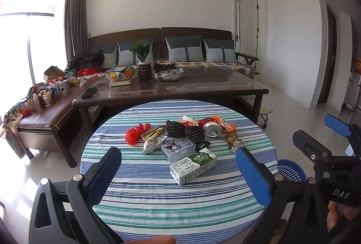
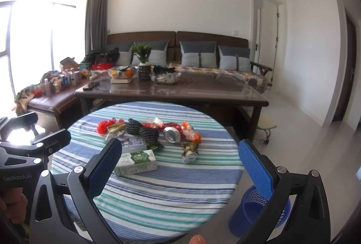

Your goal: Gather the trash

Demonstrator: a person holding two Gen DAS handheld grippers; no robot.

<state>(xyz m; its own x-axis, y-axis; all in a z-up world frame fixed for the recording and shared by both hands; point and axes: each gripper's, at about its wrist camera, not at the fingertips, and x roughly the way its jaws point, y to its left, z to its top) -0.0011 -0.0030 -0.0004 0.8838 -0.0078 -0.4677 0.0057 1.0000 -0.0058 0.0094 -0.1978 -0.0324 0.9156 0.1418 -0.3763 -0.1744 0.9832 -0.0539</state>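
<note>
Both grippers hover over the near edge of the round striped table (image 1: 158, 210), angled slightly down, nothing held. Left gripper (image 1: 180, 174): jaws at full spread, empty. Right gripper (image 2: 180, 167): same, wide and empty.

Trash sits in 1 loose cluster at frame centre, across the table's far half. Nearest piece is the milk carton (image 1: 191, 166), lying flat. In the left wrist view it lies dead ahead between the fingers, long axis running lower left to upper right. In the right wrist view the carton (image 2: 135, 163) sits left of centre, just beside the left finger.

Judgement: left gripper is the better lined up; a grip across the carton's short side needs some wrist roll.

Behind it: tissue pack (image 1: 178, 149) touching or nearly touching the carton, black mesh sleeves (image 1: 185, 132), crushed can (image 1: 213, 130), red bag (image 1: 134, 134), wrappers.

Blue basket (image 2: 257, 210) stands on the floor, lower right, just off the table edge; likely the drop point. Near half of the cloth is bare, so approach room is good. The 2 grippers are close side by side.
</note>
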